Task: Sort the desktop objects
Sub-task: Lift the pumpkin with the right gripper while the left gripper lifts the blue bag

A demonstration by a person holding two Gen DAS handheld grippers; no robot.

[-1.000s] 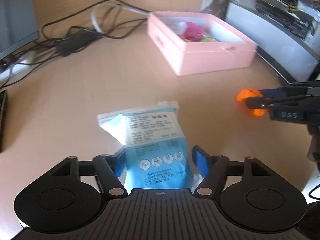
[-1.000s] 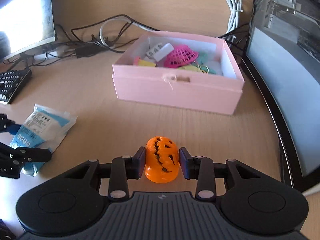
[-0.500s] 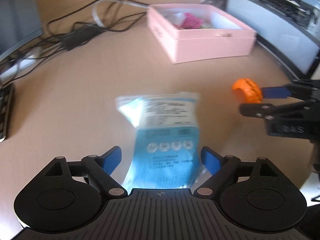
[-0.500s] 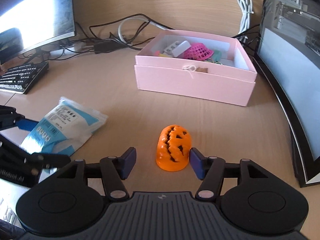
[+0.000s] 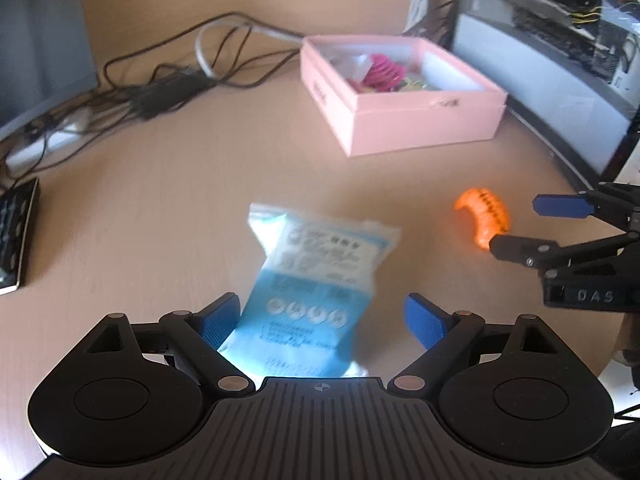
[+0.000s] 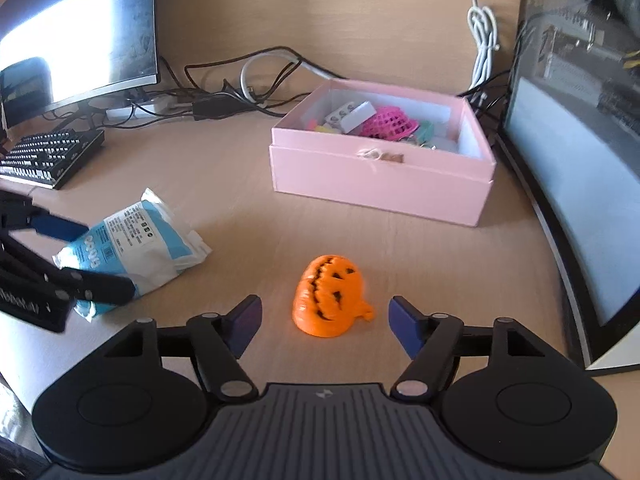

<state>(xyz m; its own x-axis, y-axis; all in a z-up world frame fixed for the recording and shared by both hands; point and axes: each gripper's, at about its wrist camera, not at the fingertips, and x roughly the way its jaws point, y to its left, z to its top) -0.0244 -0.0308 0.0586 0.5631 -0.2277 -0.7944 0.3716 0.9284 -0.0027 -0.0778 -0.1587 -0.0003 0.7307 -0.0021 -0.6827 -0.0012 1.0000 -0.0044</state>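
Orange pumpkin toy (image 6: pixel 330 296) lying on the desk (image 6: pixel 248 184) between the spread, empty right gripper (image 6: pixel 325 322) fingers; left gripper (image 5: pixel 323 318) likewise wide open around the blue mask packet (image 5: pixel 316 292).

Bright daylight, fisheye-bent edges, motion blur on the blue packet (image 5: pixel 316 292).

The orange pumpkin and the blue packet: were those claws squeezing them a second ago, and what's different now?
Yes. The right gripper has opened and let go of the orange pumpkin, which now lies tipped on the desk. The left gripper has opened too, releasing the blue packet. Both grippers have pulled back a little. The pink box stayed where it was.
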